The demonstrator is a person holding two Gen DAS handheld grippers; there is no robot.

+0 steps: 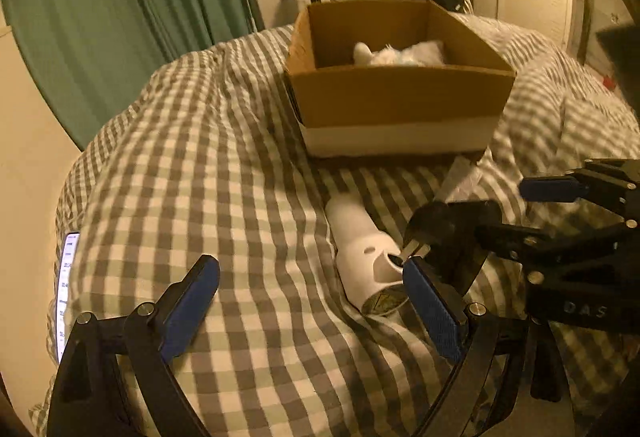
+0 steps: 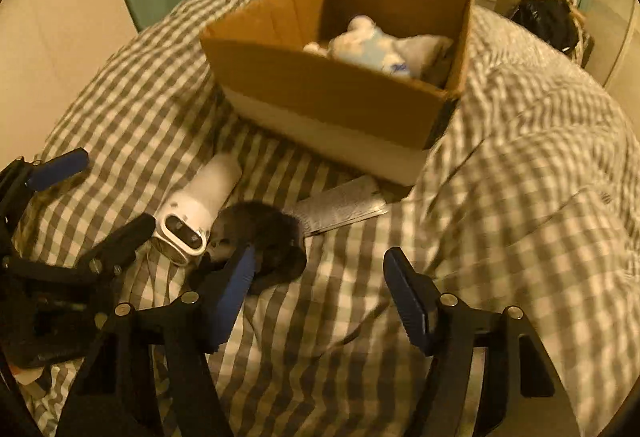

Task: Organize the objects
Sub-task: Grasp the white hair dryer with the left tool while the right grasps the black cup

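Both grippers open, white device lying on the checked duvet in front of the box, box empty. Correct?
Not quite: the cardboard box is not empty. The right wrist view shows a white-and-blue plush toy inside. The rest holds: left gripper and right gripper open, white device on the duvet.

White cylindrical device (image 1: pixel 366 257) flat beside cardboard box (image 1: pixel 396 105)

You see a grey-and-white checked duvet (image 1: pixel 224 165), a brown cardboard box (image 1: pixel 396 101) with a white lower band, a white cylinder (image 2: pixel 200 205), green curtains (image 1: pixel 120 5), and blue pads (image 2: pixel 234 293) on black grippers.
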